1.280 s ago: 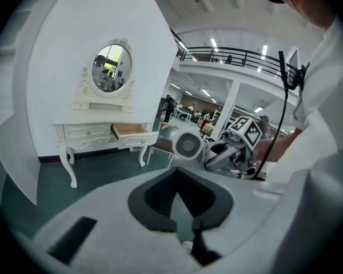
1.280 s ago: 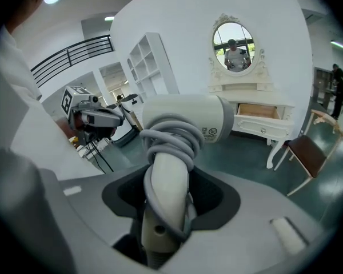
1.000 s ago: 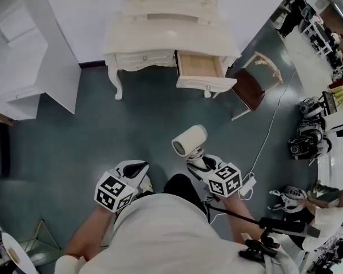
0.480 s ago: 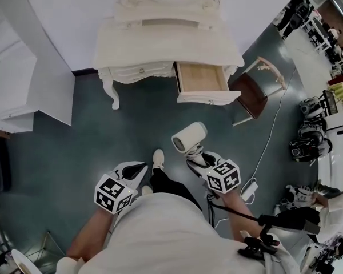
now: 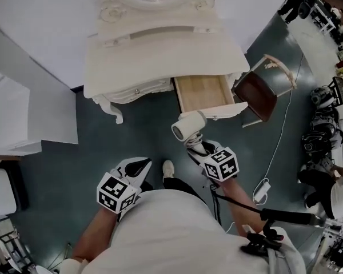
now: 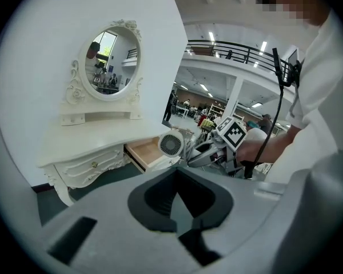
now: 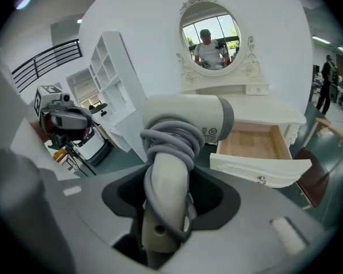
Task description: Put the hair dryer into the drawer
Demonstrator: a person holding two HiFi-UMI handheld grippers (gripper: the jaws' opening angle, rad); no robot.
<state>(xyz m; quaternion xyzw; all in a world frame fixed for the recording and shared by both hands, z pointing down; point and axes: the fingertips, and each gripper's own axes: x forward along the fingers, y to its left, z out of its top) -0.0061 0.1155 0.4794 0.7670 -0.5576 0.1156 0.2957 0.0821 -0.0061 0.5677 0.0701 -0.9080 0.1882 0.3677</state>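
The right tongs [image 5: 195, 146] are clamped on the handle of the hair dryer [image 5: 188, 125], which stands up out of them with its barrel lying crosswise above the dark floor [image 5: 131, 133], just short of the open drawer [image 5: 204, 91] and not over it. In the head view both forearms reach forward from the person's body, each marker cube facing up. The right arm is stretched further ahead than the left. The left tongs [image 5: 139, 166] hang lower in the picture, near a white shoe [image 5: 168, 168], with the jaws drawn together to a point and nothing in them. The drawer juts from the right half of the white table [image 5: 160, 50], and a brown chair [image 5: 257, 93] stands just beside it.

In the left gripper view the hollow between the jaws is empty. Beyond it the hair dryer's round grille faces the camera, close to the drawer's front corner, with the right hand behind it.

In the right gripper view the jaws press the handle from both sides. A grey cord [image 7: 170, 137] is wound around the handle below the barrel. The drawer lies open and bare behind it, under the oval mirror [image 7: 210, 37].
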